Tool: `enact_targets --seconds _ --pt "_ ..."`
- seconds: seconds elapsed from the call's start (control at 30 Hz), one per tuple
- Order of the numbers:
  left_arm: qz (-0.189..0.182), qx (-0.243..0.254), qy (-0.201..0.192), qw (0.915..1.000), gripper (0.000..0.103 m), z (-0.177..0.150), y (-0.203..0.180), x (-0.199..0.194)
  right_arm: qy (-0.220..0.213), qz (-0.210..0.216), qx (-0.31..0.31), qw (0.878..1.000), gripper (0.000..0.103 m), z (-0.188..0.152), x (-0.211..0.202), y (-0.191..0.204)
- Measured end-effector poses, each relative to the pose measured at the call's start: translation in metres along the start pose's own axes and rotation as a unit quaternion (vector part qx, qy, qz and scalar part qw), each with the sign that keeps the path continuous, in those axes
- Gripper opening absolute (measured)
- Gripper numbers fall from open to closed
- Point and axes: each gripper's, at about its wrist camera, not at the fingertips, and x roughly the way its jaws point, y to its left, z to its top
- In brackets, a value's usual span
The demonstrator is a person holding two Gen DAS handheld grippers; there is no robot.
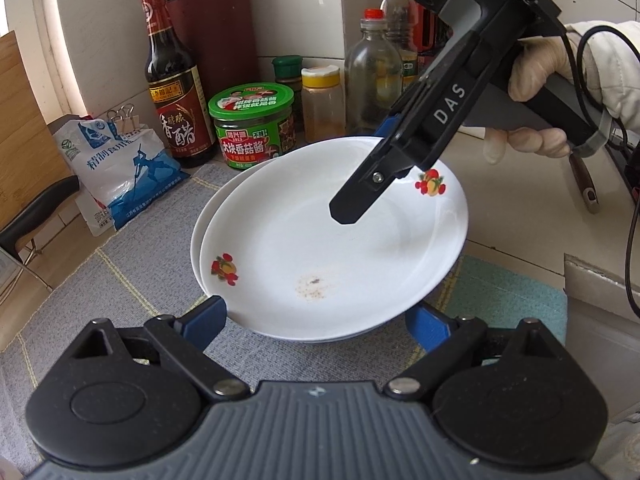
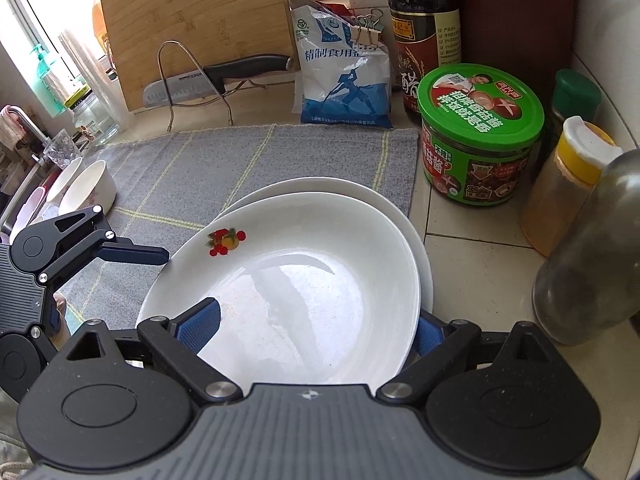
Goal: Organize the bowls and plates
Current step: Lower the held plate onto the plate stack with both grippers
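Plates (image 1: 332,240) on grey mat (image 1: 132,280), tiled counter (image 1: 516,216)

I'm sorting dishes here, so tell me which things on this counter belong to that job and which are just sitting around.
For the job:
top plate
plate underneath
two bowls
left gripper
right gripper

Just lying about:
vinegar bottle
green-lidded sauce jar
salt bag
spice shaker
knife
cutting board
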Motion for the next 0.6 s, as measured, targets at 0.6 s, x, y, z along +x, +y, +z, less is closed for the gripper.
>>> enact_targets --seconds 0.6 --pt "0.002 0.005 -0.001 1.0000 0.096 -0.001 0.001 0.001 0.008 -0.049 -0.010 0.999 0.103 -0.007 -0.005 0.016"
